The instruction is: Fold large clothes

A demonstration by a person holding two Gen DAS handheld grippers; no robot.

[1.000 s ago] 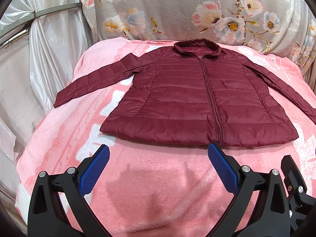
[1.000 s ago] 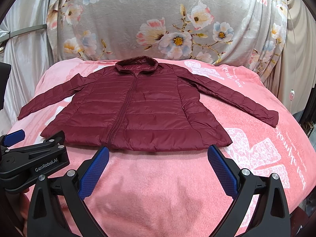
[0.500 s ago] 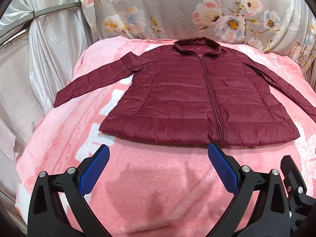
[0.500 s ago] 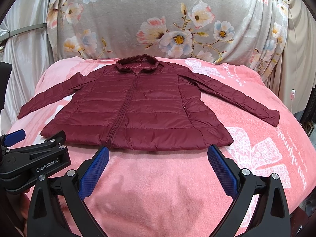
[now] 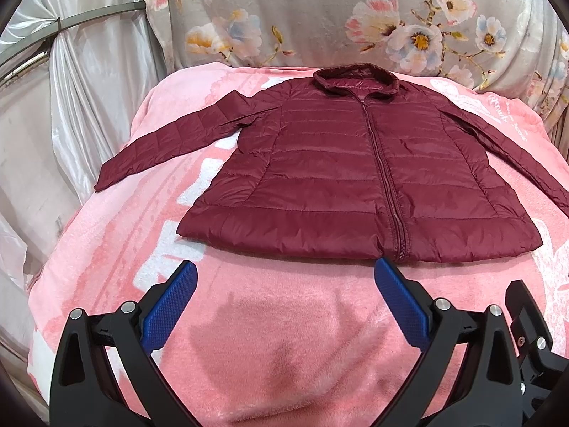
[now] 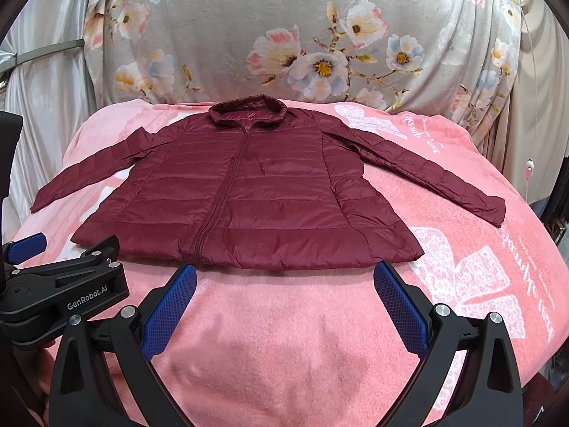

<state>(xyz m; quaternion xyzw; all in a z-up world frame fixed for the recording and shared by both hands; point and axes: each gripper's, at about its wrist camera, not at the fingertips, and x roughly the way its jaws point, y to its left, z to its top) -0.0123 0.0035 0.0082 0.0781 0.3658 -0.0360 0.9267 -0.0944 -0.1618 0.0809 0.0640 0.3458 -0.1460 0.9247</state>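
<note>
Now the maroon jacket (image 5: 359,174) lies flat on the pink blanket (image 5: 270,338), front side up, with the zipper closed down its middle and the collar pointing to the floral cloth (image 5: 338,17) at the back. Both sleeves are spread out to the sides. In the left wrist view the one sleeve reaches toward the silver curtain (image 5: 89,71), and in the right wrist view the other sleeve ends near the blanket's right edge.

The left gripper (image 5: 284,300) is wide open and holds nothing. Its blue pads (image 5: 169,306) stand well apart, above the blanket, just before the lower hem of the jacket. The tip of its right pad is close to the bottom end of the zipper, but whether it touches the hem I cannot tell. The right gripper (image 6: 284,302) is also wide open and empty, with its fingers near the hem in the same way. In the right wrist view the body of the left gripper is seen at the left side, just beside the right one.

Compared with half a second ago and one second ago, almost nothing differs. The jacket keeps the same place and shape, and both grippers have the same wide opening. The view only shifts very slightly, so the jacket sits a little different in the picture.
</note>
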